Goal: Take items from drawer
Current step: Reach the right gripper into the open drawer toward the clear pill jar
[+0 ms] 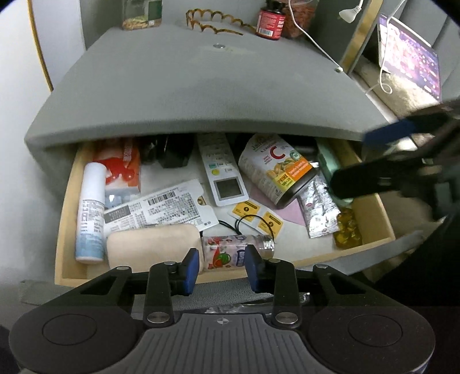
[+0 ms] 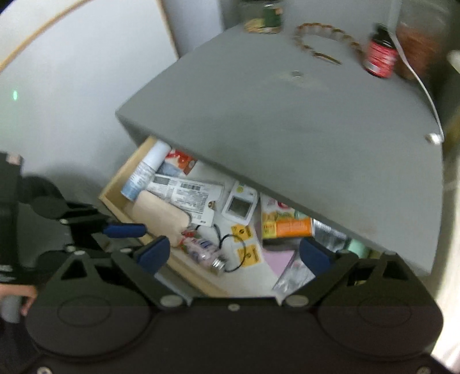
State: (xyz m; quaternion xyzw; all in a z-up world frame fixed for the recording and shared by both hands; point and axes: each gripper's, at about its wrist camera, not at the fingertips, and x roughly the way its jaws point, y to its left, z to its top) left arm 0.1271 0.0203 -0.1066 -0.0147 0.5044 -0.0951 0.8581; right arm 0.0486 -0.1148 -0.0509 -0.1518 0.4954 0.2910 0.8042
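Observation:
The wooden drawer (image 1: 66, 201) of a grey nightstand stands pulled out and full of items: a white spray bottle (image 1: 89, 213), a vitamin C bottle (image 1: 276, 169), a white remote (image 1: 221, 172), a beige pad (image 1: 152, 247), a small fruit-print bottle (image 1: 233, 253), foil packets (image 1: 319, 210). My left gripper (image 1: 221, 269) is open and empty, just before the drawer's front edge by the fruit-print bottle. My right gripper (image 2: 234, 256) is open and empty above the drawer's right part; it also shows in the left wrist view (image 1: 382, 158). The drawer shows in the right wrist view (image 2: 115, 195).
On the nightstand top (image 1: 201, 83) stand a red-labelled bottle (image 1: 270, 21), a brown wavy headband (image 1: 215, 23), jars and a white cable (image 1: 313, 40). A lit tablet (image 1: 411, 57) leans at the right. A white wall is at the left.

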